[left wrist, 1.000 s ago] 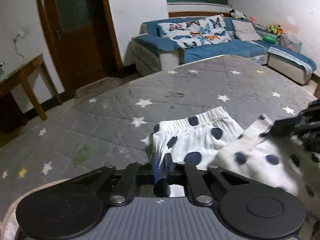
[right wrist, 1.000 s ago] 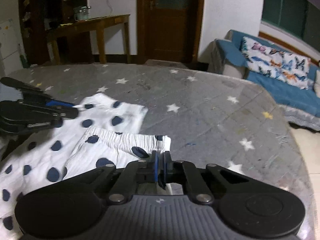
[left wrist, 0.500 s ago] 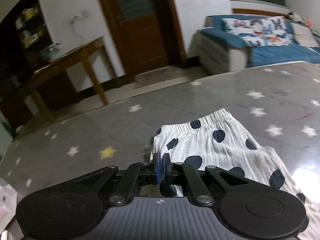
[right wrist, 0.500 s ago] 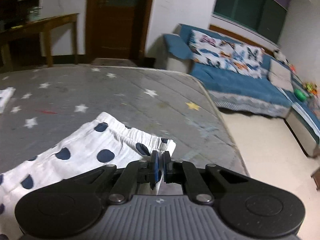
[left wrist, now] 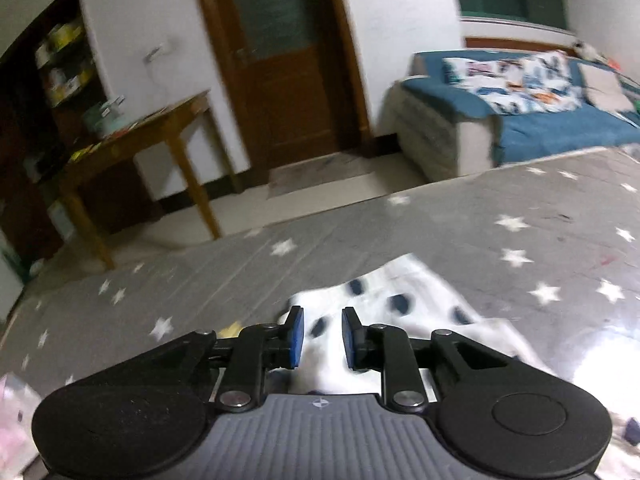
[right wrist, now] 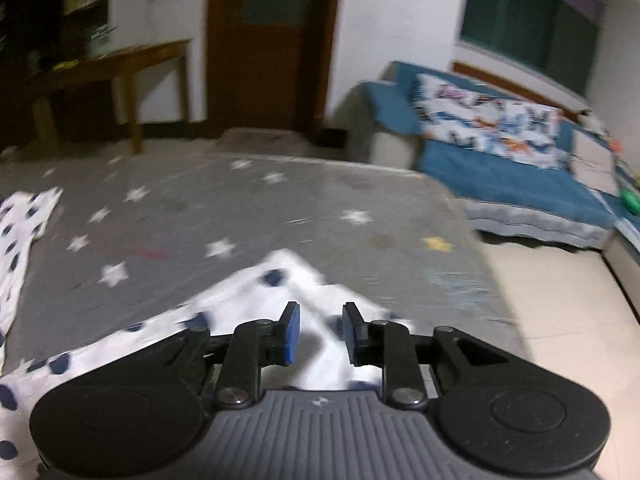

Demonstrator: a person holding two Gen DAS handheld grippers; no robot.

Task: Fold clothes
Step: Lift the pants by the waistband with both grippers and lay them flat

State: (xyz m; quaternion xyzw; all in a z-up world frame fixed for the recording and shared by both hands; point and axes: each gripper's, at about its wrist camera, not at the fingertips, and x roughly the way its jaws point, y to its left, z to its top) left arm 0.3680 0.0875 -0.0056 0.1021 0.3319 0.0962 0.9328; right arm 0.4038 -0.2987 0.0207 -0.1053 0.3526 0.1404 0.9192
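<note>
Polka-dot garment [left wrist: 400, 312] lies rumpled on the starry mattress [left wrist: 520, 208]. Left gripper [left wrist: 320, 338] and right gripper [right wrist: 318, 334] both gape empty over it. A careless snag could drag its layers askew.

Right gripper [right wrist: 318, 336] near, blue-padded fingers [right wrist: 289, 334] parted, gap between them. Below gap: white cotton garment with navy polka dots [right wrist: 256, 292], lying on grey star-print bed cover [right wrist: 280, 208]. Second dotted white cloth [right wrist: 20, 224] at far left. Blue sofa [right wrist: 500, 176] far right; wooden side table [right wrist: 116, 64] far left. Frame blurred.
</note>
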